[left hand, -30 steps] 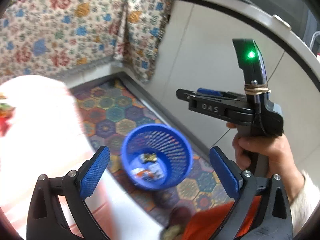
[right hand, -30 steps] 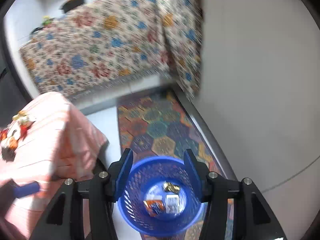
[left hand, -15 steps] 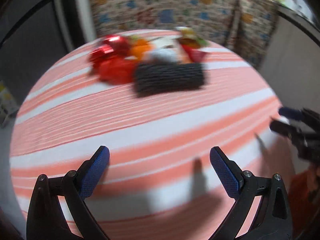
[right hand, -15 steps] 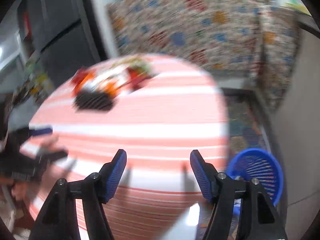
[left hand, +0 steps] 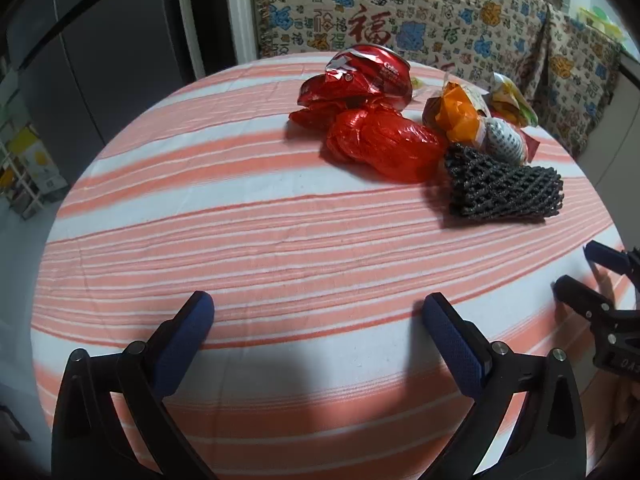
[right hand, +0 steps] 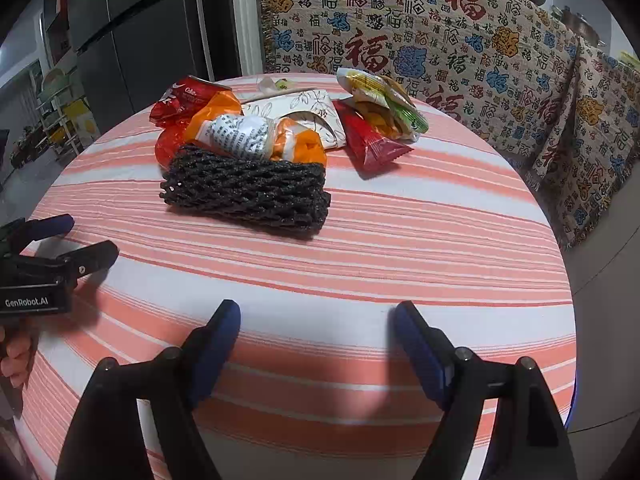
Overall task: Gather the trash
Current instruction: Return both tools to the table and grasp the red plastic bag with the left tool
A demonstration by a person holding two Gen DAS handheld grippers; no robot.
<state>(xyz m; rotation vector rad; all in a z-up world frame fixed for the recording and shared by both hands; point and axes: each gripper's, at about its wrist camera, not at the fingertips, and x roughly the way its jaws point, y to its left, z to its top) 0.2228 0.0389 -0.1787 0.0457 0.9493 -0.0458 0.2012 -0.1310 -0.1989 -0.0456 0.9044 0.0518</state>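
Observation:
A pile of trash lies at the far side of the round striped table [left hand: 240, 240]: a crushed red Coke can [left hand: 360, 76], a crumpled red wrapper [left hand: 384, 144], a black foam net [left hand: 502, 192], an orange wrapper [left hand: 456, 114]. The right wrist view shows the net [right hand: 248, 192], the orange wrapper [right hand: 256, 136], a red snack packet [right hand: 368, 140] and a yellow-green packet [right hand: 380, 108]. My left gripper [left hand: 318, 320] is open and empty over the near table edge. My right gripper [right hand: 318, 328] is open and empty, to the right of the left one.
A patterned cloth [right hand: 440, 40] covers furniture behind the table. A dark fridge [right hand: 140, 32] stands at the back left. A sliver of the blue bin's rim [right hand: 574, 396] shows past the table's right edge. The other gripper shows at the frame edges [left hand: 600, 300] [right hand: 52, 256].
Both grippers swung from above the blue bin on the floor up and left to the table. They stayed open and empty. The trash pile came into view.

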